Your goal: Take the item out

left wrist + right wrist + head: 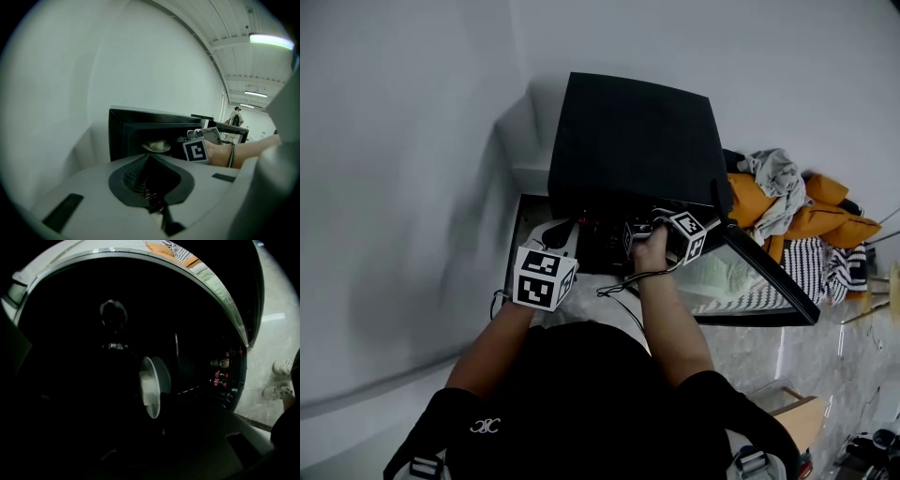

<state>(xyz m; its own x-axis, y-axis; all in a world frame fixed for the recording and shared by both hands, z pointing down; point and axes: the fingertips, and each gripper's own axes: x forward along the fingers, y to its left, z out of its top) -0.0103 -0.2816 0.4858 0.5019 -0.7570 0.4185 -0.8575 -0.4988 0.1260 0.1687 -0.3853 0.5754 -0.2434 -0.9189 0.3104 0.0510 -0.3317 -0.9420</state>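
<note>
at twelve o'clock from the person stands a black oven (628,141) on a white counter (530,178), its glass door (759,281) swung out toward four o'clock. the right gripper (639,234) reaches into the cavity. the left gripper (558,234) hangs outside the opening, at about eight o'clock from it.

task item: a pale plate (157,147) carrying a small light lump sits on the cavity floor. in the right gripper view the plate (152,387) appears edge-on, because that camera is rolled onto its side. red-lit controls (220,373) show at three o'clock of it.

claw states: the left gripper (150,187) has its jaws brought together with nothing between them. the cavity is too dark to show how far apart the jaws of the right gripper (197,140) are, or whether they touch the plate.

probable step: approach to the plate rim, grasp apparently not yet made.

hazards, as judged:
- a thin rim pinched off-centre could let the plate tilt and shed the lump.
- a rolled gripper carried out unlevelled would spill it.
- poor light inside invites a blind closure that shoves the plate toward the back wall.
- the wrist cable (628,281) could snag on the door edge during withdrawal.
</note>
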